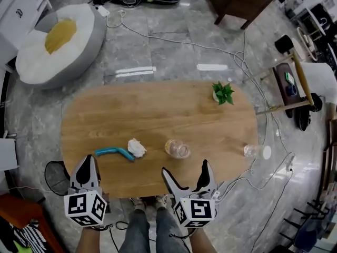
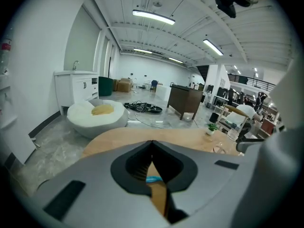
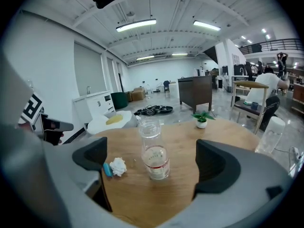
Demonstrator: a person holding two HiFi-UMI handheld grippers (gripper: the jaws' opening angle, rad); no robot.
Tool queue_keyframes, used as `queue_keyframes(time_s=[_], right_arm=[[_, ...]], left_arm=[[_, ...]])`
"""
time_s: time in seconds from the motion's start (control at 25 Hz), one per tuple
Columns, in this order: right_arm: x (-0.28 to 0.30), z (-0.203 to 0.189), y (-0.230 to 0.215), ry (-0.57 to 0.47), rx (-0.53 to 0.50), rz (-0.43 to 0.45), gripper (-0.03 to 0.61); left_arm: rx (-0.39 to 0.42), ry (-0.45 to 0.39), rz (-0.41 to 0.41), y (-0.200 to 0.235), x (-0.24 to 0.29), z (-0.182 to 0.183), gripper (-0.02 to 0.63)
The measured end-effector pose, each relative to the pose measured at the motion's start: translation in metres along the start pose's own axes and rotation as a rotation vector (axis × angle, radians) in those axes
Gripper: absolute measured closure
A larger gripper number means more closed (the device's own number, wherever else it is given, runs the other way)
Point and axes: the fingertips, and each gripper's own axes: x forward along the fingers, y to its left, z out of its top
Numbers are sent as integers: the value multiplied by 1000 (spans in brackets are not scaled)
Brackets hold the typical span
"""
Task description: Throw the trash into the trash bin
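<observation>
Oval wooden table [image 1: 158,115] mid-frame, blue bent tube [image 1: 113,152] at lower left touching a crumpled white paper wad [image 1: 137,147], clear bottle [image 1: 177,148] lying near centre, second clear bottle [image 1: 257,152] at right edge, small potted plant [image 1: 223,93] upper right

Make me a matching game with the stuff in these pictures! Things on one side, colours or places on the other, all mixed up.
Things:
1. crumpled paper
2. bent tube
3. potted plant
4. mesh bin

Clues:
A. on the floor, off the table
B. white
C. green leaves, far side of the table
D. blue

Pairs: 1-B, 2-D, 3-C, 4-A.
</observation>
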Motion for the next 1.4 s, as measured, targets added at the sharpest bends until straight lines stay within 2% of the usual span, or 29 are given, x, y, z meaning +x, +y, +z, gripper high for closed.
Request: queue_keyframes(time_s=[0.28,0.52,0.72,0.84,1.04,1.16,1.4], right_arm=[[36,-44,-5,40,-2,1,-6],[65,-69,-11,59,25,-3,34],[85,-73,-14,57,6,4,64],[91,-71,-15,52,-1,10,114],[91,-68,-13,44,-11,17,158],[91,-66,-14,37,-18,9,218],[91,-67,-19,54,-19,-24,258]], left_arm=[[-12,2,10,5,0,-8,621],[-21,28,57,24,-4,-26,621],[-41,34,88,34,-7,-40,621],[-57,36,99,37,-9,-47,621],[-69,42,110,41,-12,-55,621],[-68,41,118,43,-13,-55,621],[-102,15,157,51,-16,-53,621]])
